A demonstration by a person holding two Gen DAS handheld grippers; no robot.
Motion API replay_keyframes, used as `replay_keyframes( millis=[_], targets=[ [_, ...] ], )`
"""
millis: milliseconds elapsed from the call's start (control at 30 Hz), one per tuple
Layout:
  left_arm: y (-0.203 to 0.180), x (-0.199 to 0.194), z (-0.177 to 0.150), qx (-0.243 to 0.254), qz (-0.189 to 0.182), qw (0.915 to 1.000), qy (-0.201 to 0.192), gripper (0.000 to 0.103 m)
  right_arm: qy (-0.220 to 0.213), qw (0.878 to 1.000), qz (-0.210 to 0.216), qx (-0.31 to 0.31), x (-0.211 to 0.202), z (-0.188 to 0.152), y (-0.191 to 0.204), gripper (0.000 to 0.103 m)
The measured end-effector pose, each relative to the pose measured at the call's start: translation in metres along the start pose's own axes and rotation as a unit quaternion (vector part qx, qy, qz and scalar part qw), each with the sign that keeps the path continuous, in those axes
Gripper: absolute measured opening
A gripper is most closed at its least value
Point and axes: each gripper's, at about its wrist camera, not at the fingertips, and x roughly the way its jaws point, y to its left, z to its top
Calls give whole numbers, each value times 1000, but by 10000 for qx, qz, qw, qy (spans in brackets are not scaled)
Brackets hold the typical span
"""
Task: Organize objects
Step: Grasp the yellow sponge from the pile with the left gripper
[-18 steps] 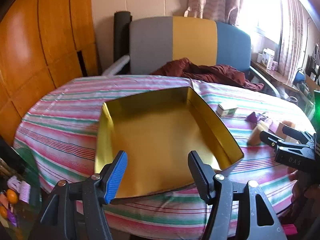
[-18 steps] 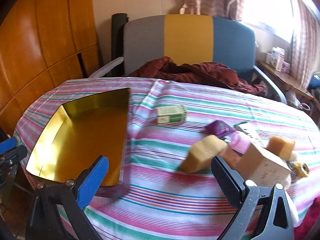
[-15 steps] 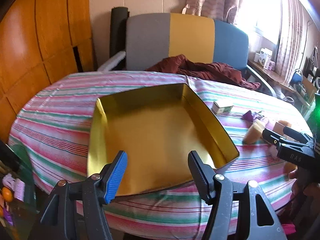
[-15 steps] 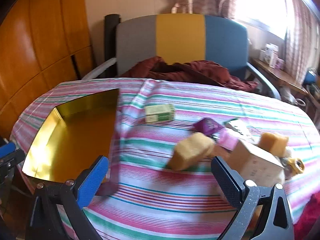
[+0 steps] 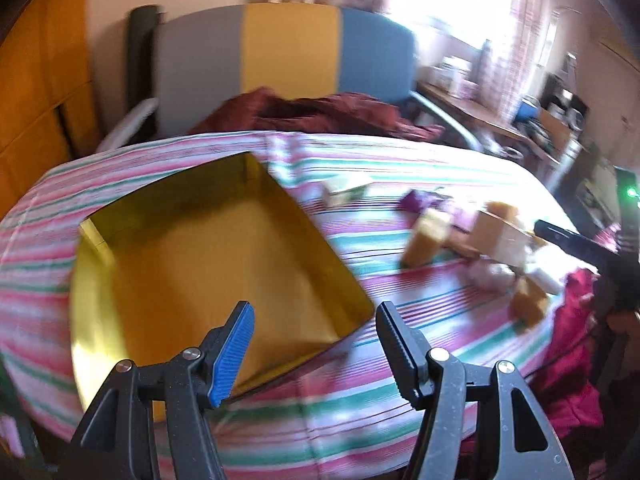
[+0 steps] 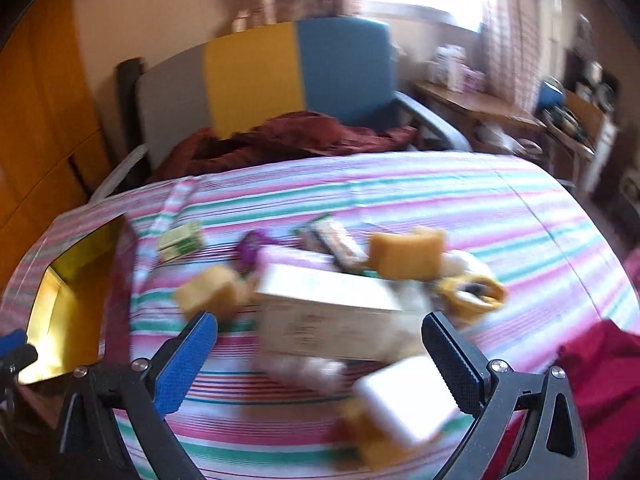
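on the striped cloth sits the gold tin, open-topped and bare inside; every place below is given from it. the left gripper hovers over the tin's near corner, fingers spread wide with nothing between them. to the tin's right lies a blurred heap: a small green box nearest, then a purple wrapper, tan sponges, a pale carton and a white block. the right gripper hangs over that heap, well right of the tin, fingers released around the carton without touching it. behind the tin stands a chair with a maroon cloth.
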Motion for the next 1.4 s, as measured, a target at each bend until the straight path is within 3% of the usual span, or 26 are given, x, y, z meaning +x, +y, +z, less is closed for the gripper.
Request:
replay_keyframes(
  millis=[233, 433, 700, 967, 1000, 1033, 1067, 1267, 1400],
  targets=[
    [-53, 39, 28, 760, -647, 9946, 275, 63, -14, 9982, -398, 460, -1, 12, -64, 103],
    [-84, 85, 47, 1038, -874, 9889, 611, 63, 137, 9974, 197, 675, 9, 13, -91, 103],
    [-109, 128, 67, 1266, -755, 9850, 892, 62, 265, 9952, 673, 656, 21, 9, -85, 103],
    [-129, 163, 74, 1649, -451, 9805, 969, 62, 285, 9942, 758, 700, 20, 10, -90, 103],
    [-130, 166, 74, 1684, -408, 9800, 981, 60, 299, 9940, 772, 711, 21, 10, -91, 103],
    [-131, 169, 74, 1710, -380, 9795, 996, 49, 335, 9935, 814, 724, 21, 10, -92, 103],
    [-131, 172, 73, 1715, -402, 9788, 1043, 38, 387, 9928, 874, 725, 22, 10, -92, 103],
    [-125, 167, 69, 1515, -537, 9826, 935, 36, 1077, 9848, 1294, 428, 36, 1, -83, 103],
    [-122, 151, 66, 1339, -621, 9858, 802, 36, 1416, 9840, 1056, 222, 42, -8, -80, 103]
  ],
)
